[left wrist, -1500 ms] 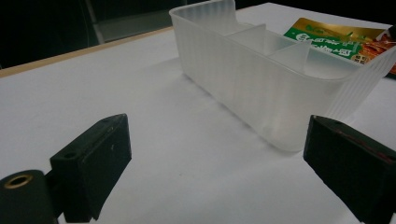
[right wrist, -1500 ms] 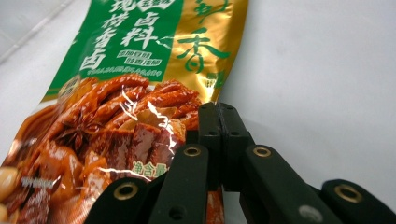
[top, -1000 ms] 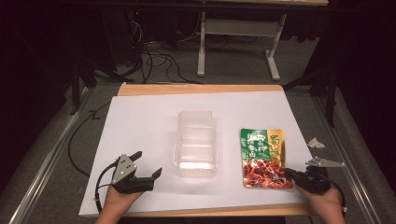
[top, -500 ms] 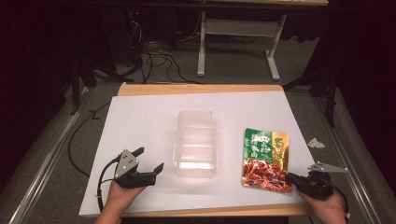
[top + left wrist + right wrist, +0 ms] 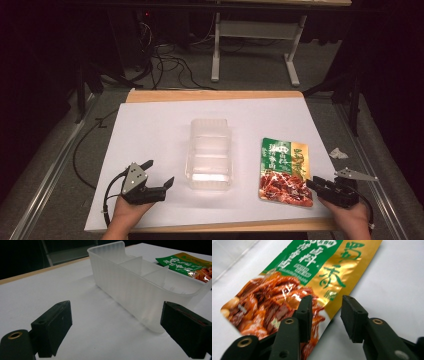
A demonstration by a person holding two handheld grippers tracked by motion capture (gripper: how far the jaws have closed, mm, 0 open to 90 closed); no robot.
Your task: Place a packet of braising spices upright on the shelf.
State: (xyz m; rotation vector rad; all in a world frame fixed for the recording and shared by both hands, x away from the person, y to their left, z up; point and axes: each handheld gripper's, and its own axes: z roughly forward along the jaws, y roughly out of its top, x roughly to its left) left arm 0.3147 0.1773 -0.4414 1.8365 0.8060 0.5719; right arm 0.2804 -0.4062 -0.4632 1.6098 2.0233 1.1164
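A clear plastic container (image 5: 209,152) with dividers stands in the middle of the white-covered table. To its right lies a flat green, gold and red food packet (image 5: 285,170). My left gripper (image 5: 159,173) rests near the front left, open wide. In the left gripper view the left gripper (image 5: 115,327) points at the container's (image 5: 130,287) near end, with the packet (image 5: 185,263) beyond. My right gripper (image 5: 314,182) sits at the packet's near right corner. In the right gripper view the right gripper (image 5: 326,313) is open a little, its jaws straddling the packet's (image 5: 294,277) gold edge.
A white sheet (image 5: 150,130) covers the wooden table (image 5: 215,95). A crumpled white scrap (image 5: 338,153) lies off the table's right side. Cables (image 5: 165,60) and a metal stand (image 5: 255,45) occupy the dark floor behind.
My right gripper has shifted slightly toward the near right, and the packet sits a touch nearer the front edge. The left gripper has barely moved.
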